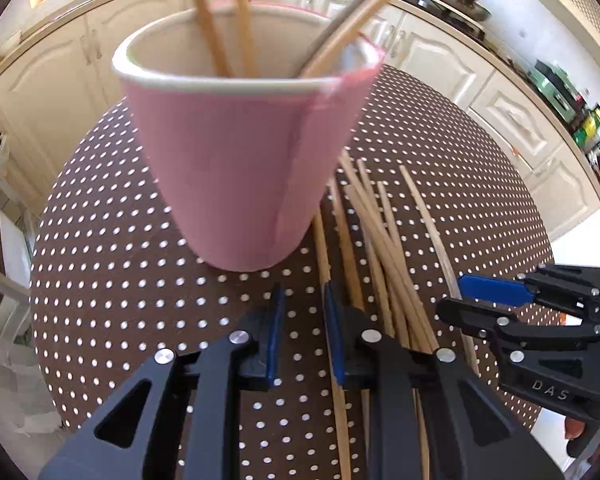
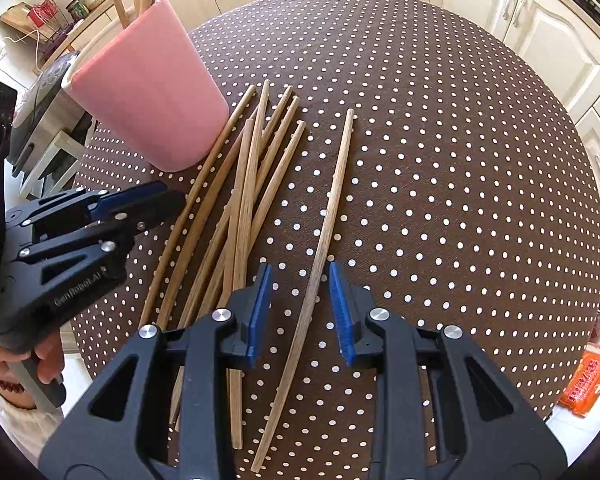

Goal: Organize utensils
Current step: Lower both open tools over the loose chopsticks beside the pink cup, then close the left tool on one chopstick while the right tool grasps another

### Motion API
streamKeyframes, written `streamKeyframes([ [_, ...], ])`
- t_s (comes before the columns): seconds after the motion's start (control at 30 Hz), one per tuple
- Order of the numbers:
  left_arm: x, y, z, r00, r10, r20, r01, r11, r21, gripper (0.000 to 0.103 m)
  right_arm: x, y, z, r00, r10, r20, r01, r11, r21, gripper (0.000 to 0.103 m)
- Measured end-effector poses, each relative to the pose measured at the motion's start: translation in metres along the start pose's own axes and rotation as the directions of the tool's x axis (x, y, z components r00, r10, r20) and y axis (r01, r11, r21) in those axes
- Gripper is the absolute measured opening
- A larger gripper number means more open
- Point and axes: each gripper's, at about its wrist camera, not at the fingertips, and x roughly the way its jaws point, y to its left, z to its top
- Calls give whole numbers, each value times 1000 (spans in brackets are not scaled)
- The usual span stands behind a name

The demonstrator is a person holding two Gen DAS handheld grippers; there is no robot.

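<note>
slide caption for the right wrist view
Right gripper open astride a lone chopstick; pink cup and loose chopstick pile beside it.

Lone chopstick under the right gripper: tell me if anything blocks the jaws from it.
Nothing visible does. The lone chopstick lies apart from the pile on the tablecloth, and the right gripper has its jaws open on either side of it.

- Your left wrist view looked steeply down, close on the pink cup.
- Your right wrist view faced down over the loose chopsticks.
- Both shared the dotted table.
</note>
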Motion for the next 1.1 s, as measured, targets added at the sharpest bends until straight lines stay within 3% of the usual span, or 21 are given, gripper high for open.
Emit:
streamKeyframes([
  [0.17,11,-22,8,998,58,-12,-57,998,41,20,3,1,13,999,-9,-33,9,1000,-15,29],
  [0.33,19,-28,16,998,58,-32,-57,997,50,20,11,8,33,997,-20,-72,18,999,-30,29],
  [0.53,25,-38,18,991,121,-62,-113,987,111,10,21,21,47,992,-83,-97,76,995,-71,23],
  [0.77,32,-46,23,986,153,-68,-143,980,139,9,32,33,51,988,-114,-101,108,992,-67,10],
  [1.1,28,-44,5,991,134,-9,-132,983,131,5,25,29,42,994,-109,-26,108,993,-37,7],
])
